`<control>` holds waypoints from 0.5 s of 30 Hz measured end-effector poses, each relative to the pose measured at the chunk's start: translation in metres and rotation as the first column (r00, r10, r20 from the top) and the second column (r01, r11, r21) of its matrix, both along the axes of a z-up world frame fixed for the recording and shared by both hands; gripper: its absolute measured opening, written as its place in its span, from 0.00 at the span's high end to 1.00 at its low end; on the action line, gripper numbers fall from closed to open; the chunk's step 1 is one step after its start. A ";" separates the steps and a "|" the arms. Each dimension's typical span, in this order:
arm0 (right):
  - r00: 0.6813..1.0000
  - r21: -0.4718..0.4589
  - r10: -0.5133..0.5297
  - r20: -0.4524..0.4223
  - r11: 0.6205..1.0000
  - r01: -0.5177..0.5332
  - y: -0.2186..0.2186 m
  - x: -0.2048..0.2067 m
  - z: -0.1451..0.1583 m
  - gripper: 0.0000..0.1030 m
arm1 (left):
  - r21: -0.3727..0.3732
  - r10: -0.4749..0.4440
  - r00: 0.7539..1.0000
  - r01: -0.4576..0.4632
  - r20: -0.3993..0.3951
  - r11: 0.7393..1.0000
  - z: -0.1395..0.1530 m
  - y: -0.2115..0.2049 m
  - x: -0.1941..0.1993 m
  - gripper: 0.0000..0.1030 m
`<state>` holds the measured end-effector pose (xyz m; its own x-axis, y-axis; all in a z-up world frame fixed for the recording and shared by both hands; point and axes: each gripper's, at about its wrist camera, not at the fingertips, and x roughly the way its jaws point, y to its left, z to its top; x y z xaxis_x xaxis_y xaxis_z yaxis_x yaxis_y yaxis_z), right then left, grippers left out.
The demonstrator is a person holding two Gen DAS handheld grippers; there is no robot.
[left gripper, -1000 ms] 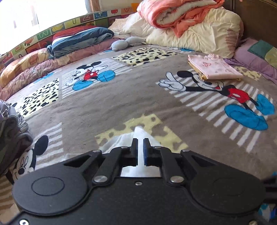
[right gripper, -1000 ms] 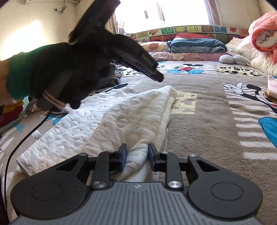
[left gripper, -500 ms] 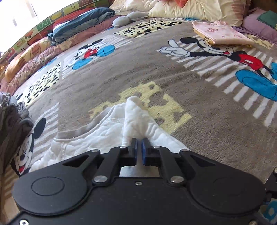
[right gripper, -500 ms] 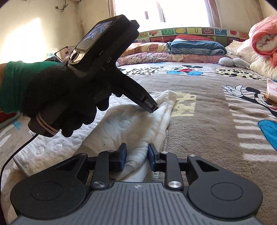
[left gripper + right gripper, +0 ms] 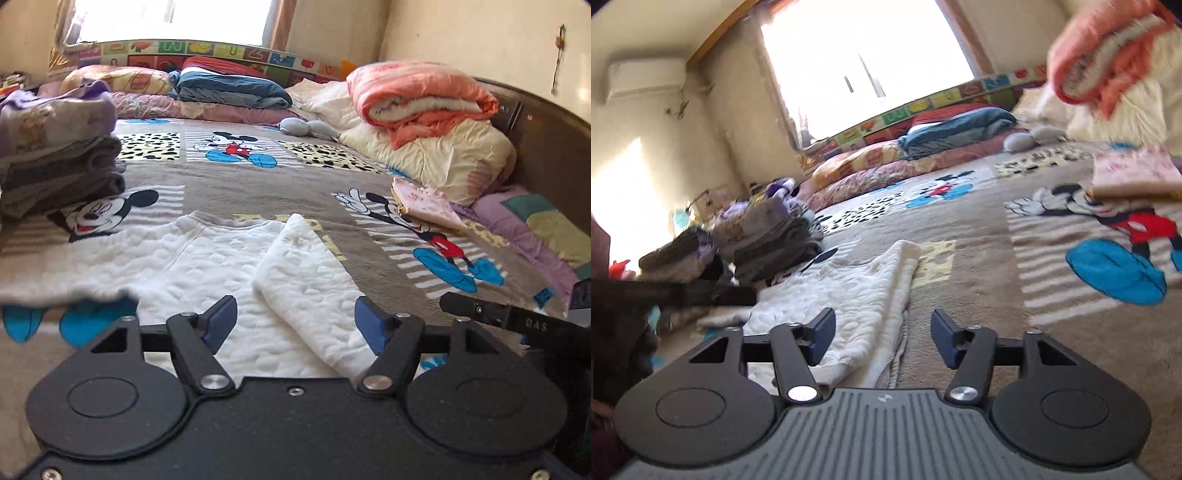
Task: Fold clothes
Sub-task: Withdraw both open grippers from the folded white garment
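Brown plush blanket [image 5: 295, 192] covers the bed ahead of both tongs. On it, just ahead of and below the left tongs [image 5: 295, 320], lies the white quilted garment [image 5: 207, 258], with one side [image 5: 306, 273] folded over the body and running toward the gap between the released jaws. From the right tongs [image 5: 882, 338], also spread wide and holding nothing, the garment [image 5: 857, 295] lies ahead and to the left. It looks light, soft and thick, likely to sag from any single grip and to spring back at a crease. Taking a hem or corner with each tong seems best. Grey folded clothes [image 5: 62, 173] sit far left, a pink folded piece [image 5: 424, 203] far right.
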<state>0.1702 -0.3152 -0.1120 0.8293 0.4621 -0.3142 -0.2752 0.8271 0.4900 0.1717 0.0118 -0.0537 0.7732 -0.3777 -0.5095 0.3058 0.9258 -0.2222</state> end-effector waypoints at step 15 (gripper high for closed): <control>0.985 0.324 0.002 -0.174 0.944 0.056 -0.009 -0.063 -0.028 0.27 | -0.323 0.198 0.973 -0.226 -0.115 0.919 -0.059 0.114 -0.068 0.26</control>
<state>0.1072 -0.3246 -0.1399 0.7906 0.5410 -0.2868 -0.1442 0.6198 0.7714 0.1036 0.1257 -0.1124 0.8165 -0.3673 -0.4455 0.0796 0.8359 -0.5431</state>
